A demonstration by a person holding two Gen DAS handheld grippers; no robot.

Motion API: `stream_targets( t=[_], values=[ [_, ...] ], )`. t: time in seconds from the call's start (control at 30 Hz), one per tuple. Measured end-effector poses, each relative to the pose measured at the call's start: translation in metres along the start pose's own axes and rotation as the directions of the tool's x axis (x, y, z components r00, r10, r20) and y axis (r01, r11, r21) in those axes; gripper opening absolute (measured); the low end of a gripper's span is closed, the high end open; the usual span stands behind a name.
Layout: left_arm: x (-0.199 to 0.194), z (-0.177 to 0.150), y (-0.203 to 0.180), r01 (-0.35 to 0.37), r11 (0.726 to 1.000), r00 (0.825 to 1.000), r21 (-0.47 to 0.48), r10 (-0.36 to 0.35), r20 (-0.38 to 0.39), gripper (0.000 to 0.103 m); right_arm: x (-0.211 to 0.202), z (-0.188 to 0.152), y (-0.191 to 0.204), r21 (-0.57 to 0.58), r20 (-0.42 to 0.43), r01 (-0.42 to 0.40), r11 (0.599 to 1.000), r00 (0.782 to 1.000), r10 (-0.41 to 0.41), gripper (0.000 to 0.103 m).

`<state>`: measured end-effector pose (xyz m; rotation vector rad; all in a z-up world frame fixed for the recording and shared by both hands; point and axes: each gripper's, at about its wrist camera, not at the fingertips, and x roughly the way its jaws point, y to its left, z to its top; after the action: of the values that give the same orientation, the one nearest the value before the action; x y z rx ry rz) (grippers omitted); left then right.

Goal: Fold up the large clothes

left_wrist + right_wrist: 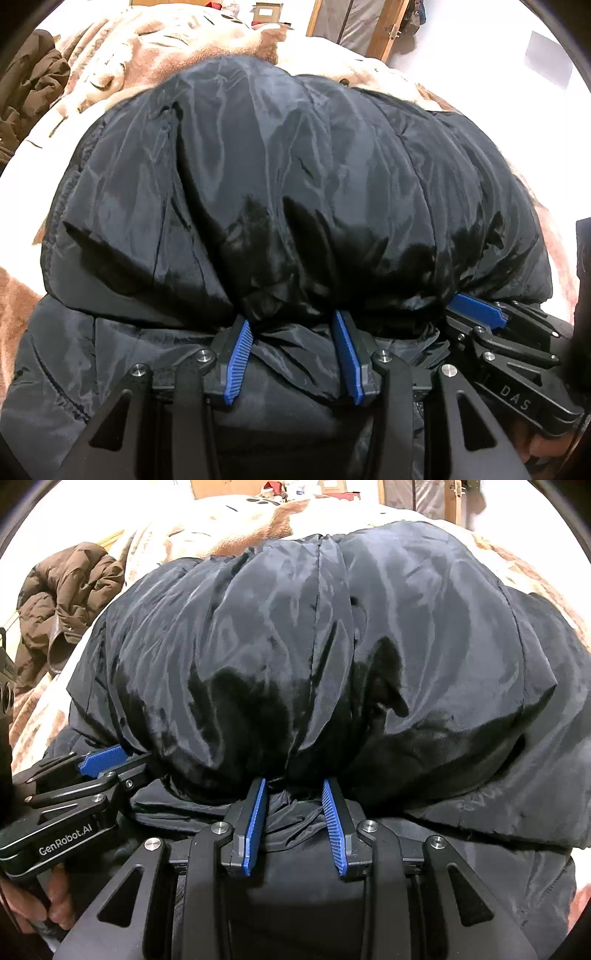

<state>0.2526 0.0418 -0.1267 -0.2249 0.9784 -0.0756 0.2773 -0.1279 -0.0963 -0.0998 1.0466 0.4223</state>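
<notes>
A large black puffer jacket lies on a bed and fills both views. Its far part is folded over towards me in a thick bulge above a lower layer. My left gripper has its blue-padded jaws partly apart with a bunch of the black fabric between them, at the fold's near edge. My right gripper stands the same way, fabric bunched between its pads. The right gripper also shows in the left wrist view, and the left gripper in the right wrist view, both pressed against the jacket.
A beige and brown patterned blanket covers the bed beneath the jacket. A brown jacket lies crumpled at the left side of the bed. A wooden door frame and a cardboard box stand at the back.
</notes>
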Motion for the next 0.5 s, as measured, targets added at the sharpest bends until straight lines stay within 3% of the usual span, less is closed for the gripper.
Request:
stream_targets(
  t=[0.1, 0.2, 0.37, 0.5],
  values=[
    [-0.018, 0.001, 0.0, 0.001, 1.0, 1.0, -0.002, -0.001, 0.003, 0.046, -0.021, 0.0, 0.001, 0.046, -0.012, -0.021, 0.999, 1.0, 0.022, 0.033],
    [-0.044, -0.003, -0.005, 0.003, 1.0, 1.0, 0.004, -0.004, 0.021, 0.046, -0.055, -0.012, 0.004, 0.057, 0.031, -0.031, 0.998, 0.999, 0.029, 0.034],
    [-0.098, -0.027, -0.008, 0.025, 1.0, 0.996, 0.0, -0.025, 0.085, 0.046, -0.107, -0.053, -0.007, 0.075, 0.077, -0.034, 0.997, 0.997, 0.028, 0.036],
    [-0.136, -0.06, -0.006, 0.043, 0.999, 0.994, -0.01, -0.042, 0.103, 0.046, -0.137, -0.091, -0.018, 0.105, 0.088, -0.033, 0.994, 0.996, 0.023, 0.044]
  ],
)
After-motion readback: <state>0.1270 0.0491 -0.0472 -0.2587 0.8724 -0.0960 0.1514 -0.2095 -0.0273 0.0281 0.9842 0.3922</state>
